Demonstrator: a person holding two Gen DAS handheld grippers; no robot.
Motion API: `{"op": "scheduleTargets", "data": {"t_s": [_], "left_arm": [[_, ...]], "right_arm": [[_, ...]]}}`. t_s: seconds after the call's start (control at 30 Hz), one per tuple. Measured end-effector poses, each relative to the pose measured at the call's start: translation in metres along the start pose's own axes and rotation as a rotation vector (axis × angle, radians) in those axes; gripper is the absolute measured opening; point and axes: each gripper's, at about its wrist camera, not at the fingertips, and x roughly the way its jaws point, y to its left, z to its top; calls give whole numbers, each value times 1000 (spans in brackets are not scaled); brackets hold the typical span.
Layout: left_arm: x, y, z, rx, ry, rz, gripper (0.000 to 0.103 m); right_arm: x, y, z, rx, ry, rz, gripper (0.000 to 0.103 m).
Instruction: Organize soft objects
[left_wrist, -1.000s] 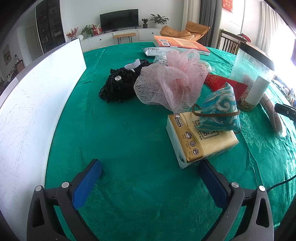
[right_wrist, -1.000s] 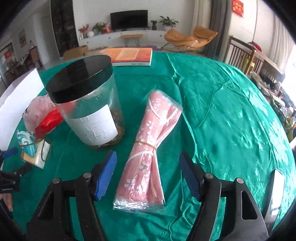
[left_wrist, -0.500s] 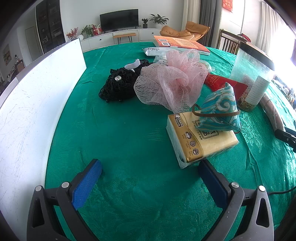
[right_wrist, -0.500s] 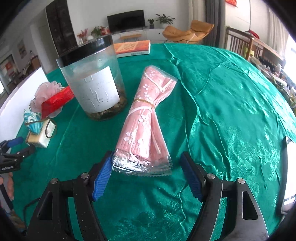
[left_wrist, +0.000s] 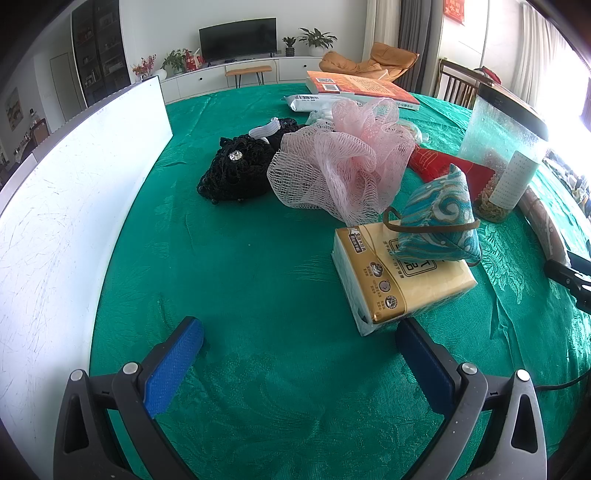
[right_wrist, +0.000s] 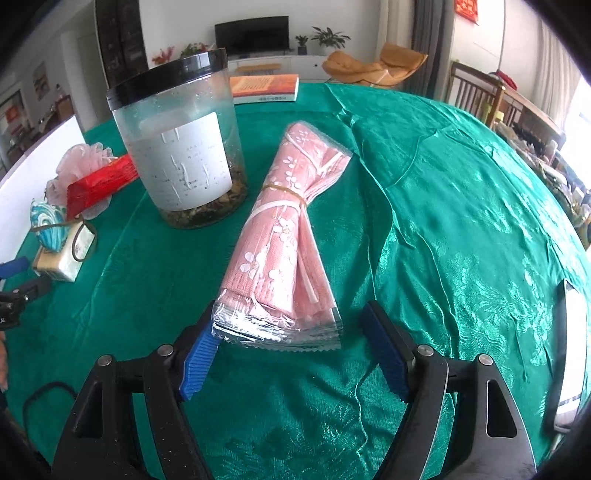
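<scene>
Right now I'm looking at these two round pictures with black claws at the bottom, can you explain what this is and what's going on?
Those claws are two hand-held grippers, one in each of a person's hands. Each carries a wide-angle camera that looks along its fingers.

Left picture: the left gripper hangs open above the green cloth, holding nothing. Ahead lie a tissue pack with a blue pouch on it, a pink sponge and a black lace bundle.

Right picture: the right gripper, whose jaws have just been opening, stands around the near end of a pink packet without squeezing it. A jar stands beside the packet.
</scene>
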Motion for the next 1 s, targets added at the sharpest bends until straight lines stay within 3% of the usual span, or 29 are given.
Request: {"op": "scheduleTargets", "data": {"t_s": [1.0], "left_arm": [[0, 0, 0, 0, 0, 0, 103]], "right_arm": [[-1, 0, 0, -4, 1, 1, 81]]}}
